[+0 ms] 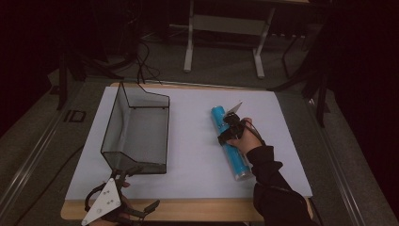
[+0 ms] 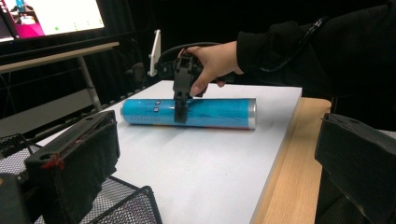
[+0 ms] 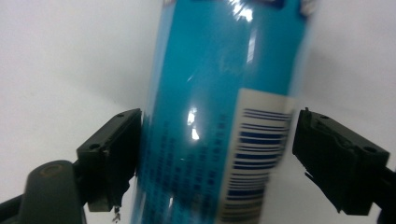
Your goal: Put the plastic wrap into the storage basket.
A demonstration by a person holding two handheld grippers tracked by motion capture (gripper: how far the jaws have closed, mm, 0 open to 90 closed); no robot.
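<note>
1. Landmark: white rectangular sheet covering most of the light wooden tabletop. All positions below are given relative to this sheet.
2. Left gripper: at the sheet's near-left corner, over the bare wood edge, grey three-cornered plate on top. Its jaw tips lie at the near rim of the basket; contact with the rim cannot be told. In the left gripper view its two black jaws stand wide apart with nothing between them.
3. Black wire-mesh basket, open-topped, rectangular: on the left half of the sheet, long side running from the near edge toward the far edge. Mesh corner also seen low in the left gripper view.
4. Blue cylindrical can with glossy printed label, silver end and barcode: lying on its side on the right half of the sheet, well apart from the basket, angled from far-left to near-right.
5. Right gripper: over the can's middle, held by a hand in a black sleeve. In the right gripper view the jaws straddle the can, one on each side. The left jaw is at the can's surface; a narrow gap shows at the right jaw, so not clamped.
6. Left gripper view confirms: one jaw of the right gripper comes down across the can's near side, can resting on the sheet.
</note>
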